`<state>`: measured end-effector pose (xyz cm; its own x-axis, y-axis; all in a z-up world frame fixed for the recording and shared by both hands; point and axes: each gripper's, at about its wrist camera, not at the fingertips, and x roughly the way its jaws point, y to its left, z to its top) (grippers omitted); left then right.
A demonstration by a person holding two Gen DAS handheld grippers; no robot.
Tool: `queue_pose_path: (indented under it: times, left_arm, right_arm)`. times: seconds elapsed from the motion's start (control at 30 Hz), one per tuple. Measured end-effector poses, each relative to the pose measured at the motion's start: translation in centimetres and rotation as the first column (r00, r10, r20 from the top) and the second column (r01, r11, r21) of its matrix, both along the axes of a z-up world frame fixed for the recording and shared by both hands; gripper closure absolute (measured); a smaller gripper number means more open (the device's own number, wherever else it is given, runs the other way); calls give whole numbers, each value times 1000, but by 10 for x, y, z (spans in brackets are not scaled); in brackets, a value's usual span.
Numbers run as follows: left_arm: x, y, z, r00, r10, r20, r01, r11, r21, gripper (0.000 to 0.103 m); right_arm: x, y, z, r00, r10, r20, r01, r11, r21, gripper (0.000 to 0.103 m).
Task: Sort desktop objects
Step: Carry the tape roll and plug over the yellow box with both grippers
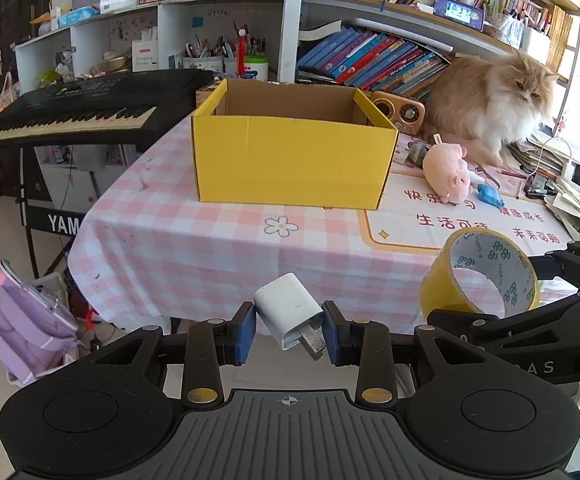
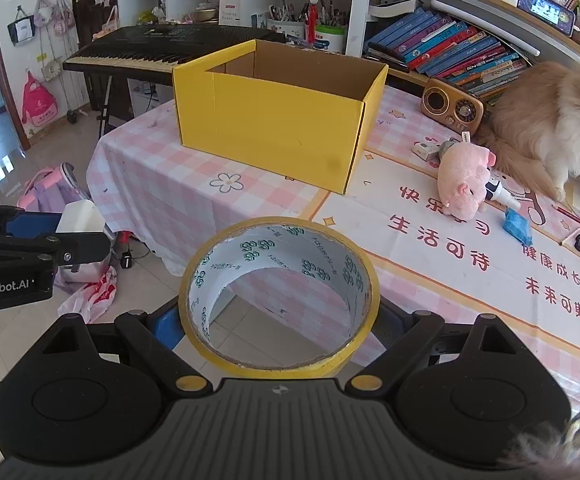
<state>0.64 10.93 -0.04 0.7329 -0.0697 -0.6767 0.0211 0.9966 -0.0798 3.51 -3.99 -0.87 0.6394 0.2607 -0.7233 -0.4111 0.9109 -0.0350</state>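
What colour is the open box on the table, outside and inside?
The box is yellow outside and plain brown cardboard inside. The right wrist view shows it best.

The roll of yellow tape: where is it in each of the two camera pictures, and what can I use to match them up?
Left wrist view: the yellow tape roll is at the lower right, held in the right gripper that reaches in from that edge.
Right wrist view: the roll is at the bottom centre, between that gripper's own fingers.
Shared landmark: the yellow cardboard box on the pink checked tablecloth.
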Motion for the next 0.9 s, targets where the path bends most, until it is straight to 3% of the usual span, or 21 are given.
queue_pose_path:
  times: [0.53, 0.9]
  left_arm:
    - [20, 13, 20, 996, -64, 69, 65, 998, -2, 69]
    - [88, 27, 53, 989, -73, 131, 75, 997, -5, 69]
  right_arm:
    - [21, 16, 29, 997, -13, 73, 12, 1000, 19, 12]
    - [87, 21, 75, 985, 59, 164, -63, 998, 24, 12]
